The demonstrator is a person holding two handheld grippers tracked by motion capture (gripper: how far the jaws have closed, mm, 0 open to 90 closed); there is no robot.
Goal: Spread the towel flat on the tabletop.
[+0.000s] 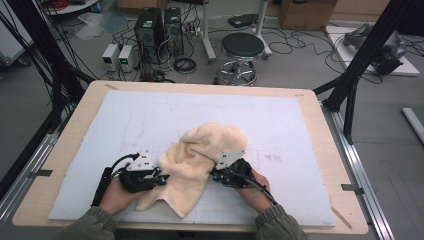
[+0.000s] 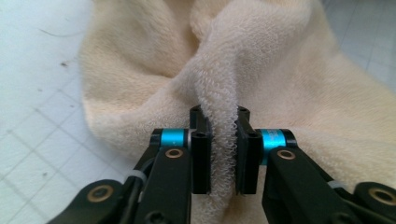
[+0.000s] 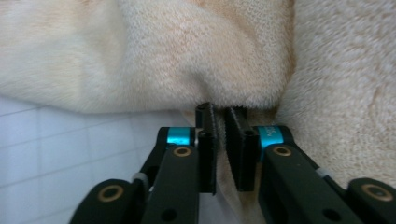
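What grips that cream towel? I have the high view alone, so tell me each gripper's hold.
Observer: The left gripper is shut on a raised fold of the towel; terry loops fill the space between its pads.
Operator: Report the right one.
Observer: The right gripper is shut on the towel's edge, a thin layer pinched between its pads.
Operator: State what lies under that edge.
Observer: The white gridded mat shows just left of the right gripper, below the towel.

table wood, white gridded mat | floor: black stool, computer towers, cables
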